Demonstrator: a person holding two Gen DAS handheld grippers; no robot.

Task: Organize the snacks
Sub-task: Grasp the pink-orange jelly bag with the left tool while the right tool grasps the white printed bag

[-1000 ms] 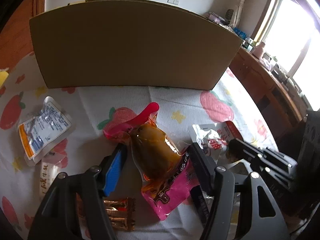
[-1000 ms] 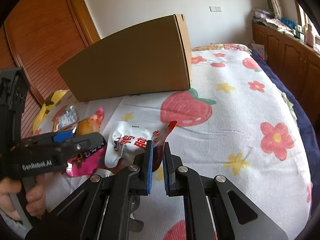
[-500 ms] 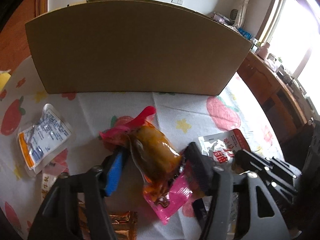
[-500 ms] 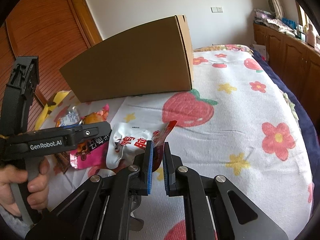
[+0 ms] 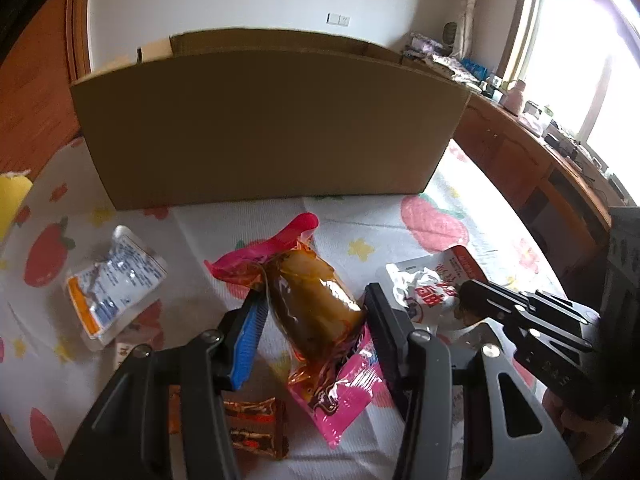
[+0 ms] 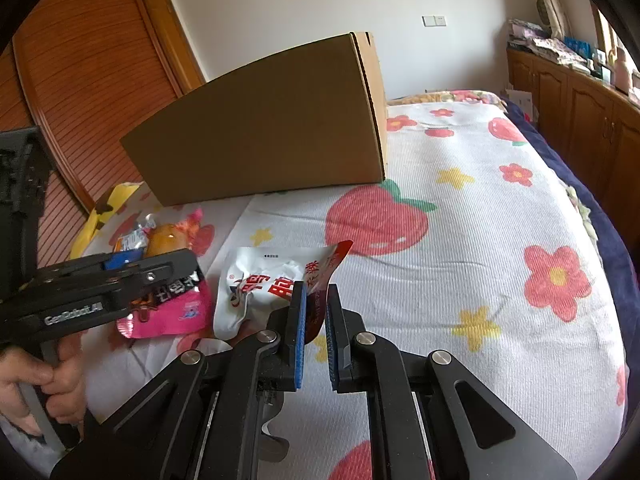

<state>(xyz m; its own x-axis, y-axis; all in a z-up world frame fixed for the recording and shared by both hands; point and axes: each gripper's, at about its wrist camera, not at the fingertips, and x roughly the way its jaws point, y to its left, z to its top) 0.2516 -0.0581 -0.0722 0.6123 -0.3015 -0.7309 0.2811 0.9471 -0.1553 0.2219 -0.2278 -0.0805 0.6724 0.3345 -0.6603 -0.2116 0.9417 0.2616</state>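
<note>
My left gripper (image 5: 314, 312) is shut on a pink snack packet (image 5: 316, 312) with a brown piece inside and holds it lifted above the bed, in front of a tall cardboard box (image 5: 264, 128). My right gripper (image 6: 316, 304) is shut on the red edge of a white and red snack pouch (image 6: 264, 284), which is raised a little off the sheet. The left gripper (image 6: 120, 276) and the pink packet (image 6: 168, 312) show at the left of the right wrist view, the box (image 6: 264, 132) behind them. The white pouch (image 5: 432, 284) shows right of the left gripper.
A clear packet with orange and blue print (image 5: 112, 288) lies at the left. A brown and gold wrapped snack (image 5: 252, 428) lies under the left gripper. The bed has a strawberry sheet (image 6: 460, 240). Wooden cabinets (image 6: 580, 108) stand at the right, a yellow item (image 5: 12, 196) at far left.
The left gripper has lifted the pink packet off the sheet; the box's open top now shows. The right gripper stays shut on the white pouch and has raised it slightly.
</note>
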